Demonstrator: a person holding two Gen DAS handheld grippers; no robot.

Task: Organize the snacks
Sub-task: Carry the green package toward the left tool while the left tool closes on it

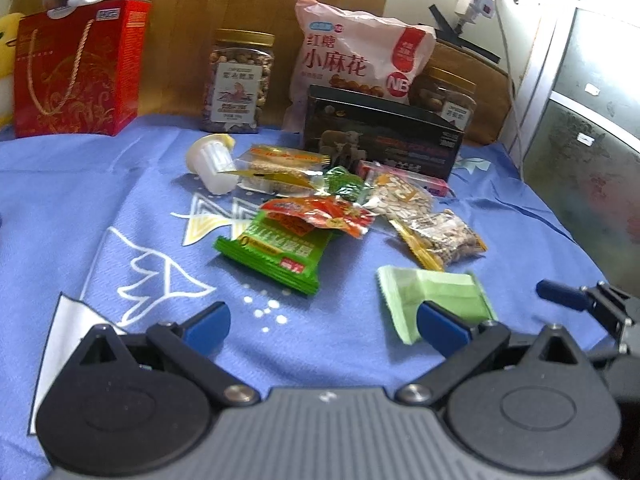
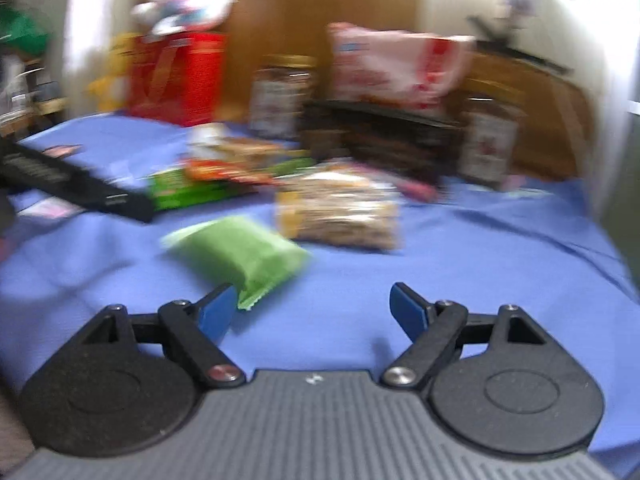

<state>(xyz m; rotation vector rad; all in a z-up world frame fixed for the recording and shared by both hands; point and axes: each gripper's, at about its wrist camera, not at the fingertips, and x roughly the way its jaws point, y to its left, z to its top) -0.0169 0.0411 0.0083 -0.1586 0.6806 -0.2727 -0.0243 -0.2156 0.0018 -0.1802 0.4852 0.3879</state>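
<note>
Snacks lie in a loose heap (image 1: 340, 208) at the middle of a blue cloth (image 1: 80, 208); a pale green packet (image 1: 432, 296) lies apart from the heap at about five o'clock, flat on the cloth; the left gripper (image 1: 322, 322) hangs over bare cloth with its fingers spread wide and nothing between them, the right one overlapping the packet's near edge in view; the right gripper (image 2: 312, 312) stands released, its fingers parted and empty, the packet just past its left finger (image 2: 218, 312) at eleven o'clock; behind the heap at twelve o'clock stand a black box (image 1: 380, 132), two nut jars and a pink bag (image 1: 352, 52); a red box (image 1: 76, 68) stands at ten o'clock.
</note>
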